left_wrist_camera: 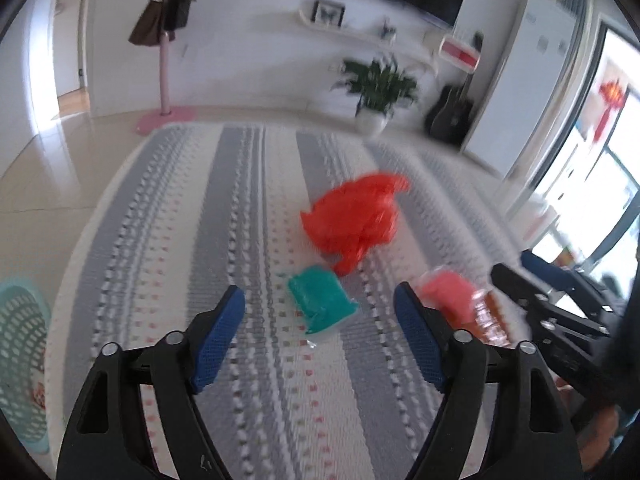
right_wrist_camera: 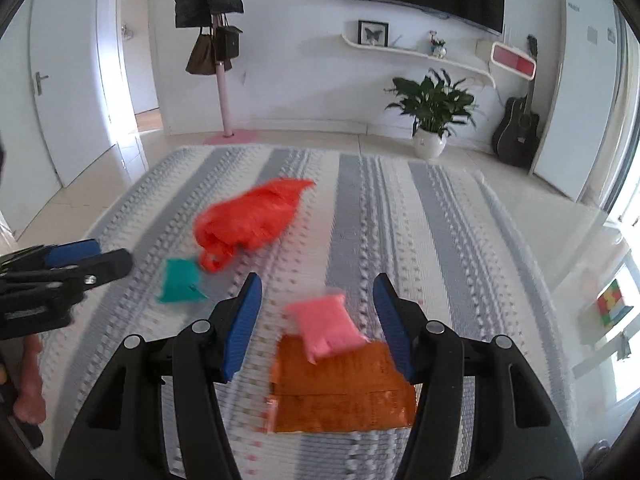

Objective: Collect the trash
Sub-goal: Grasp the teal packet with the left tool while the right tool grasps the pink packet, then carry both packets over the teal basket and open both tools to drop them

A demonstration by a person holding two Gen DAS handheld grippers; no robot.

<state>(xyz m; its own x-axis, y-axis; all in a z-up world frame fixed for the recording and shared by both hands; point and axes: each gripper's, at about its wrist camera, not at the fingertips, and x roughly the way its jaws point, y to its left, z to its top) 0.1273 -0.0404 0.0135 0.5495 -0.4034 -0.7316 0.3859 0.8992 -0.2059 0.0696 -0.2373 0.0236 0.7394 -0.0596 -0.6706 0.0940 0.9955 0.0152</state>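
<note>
Left tool (left_wrist_camera: pixel 320 304), right tool (right_wrist_camera: pixel 316 294): black angular arms, silver pivot screws, textured blue finger pads (left_wrist_camera: pixel 218 340)

Bare grey-and-white striped rug (right_wrist_camera: pixel 400 220) lies open far and right. A crumpled red plastic bag (right_wrist_camera: pixel 248 216), teal packet (right_wrist_camera: pixel 180 276), pink packet (right_wrist_camera: pixel 326 326) and flat orange wrapper (right_wrist_camera: pixel 340 396) clutter the near middle. A turquoise mesh basket (left_wrist_camera: pixel 20 360) stands near left.

Basket (left_wrist_camera: pixel 20 360) cut off (left edge)

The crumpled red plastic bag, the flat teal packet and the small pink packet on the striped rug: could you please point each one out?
Crumpled red plastic bag (right_wrist_camera: pixel 250 216), right wrist view, middle of its bulk.
Flat teal packet (left_wrist_camera: pixel 320 300), left wrist view, centre of its face.
Small pink packet (right_wrist_camera: pixel 326 326), right wrist view, centre of its face.
</note>
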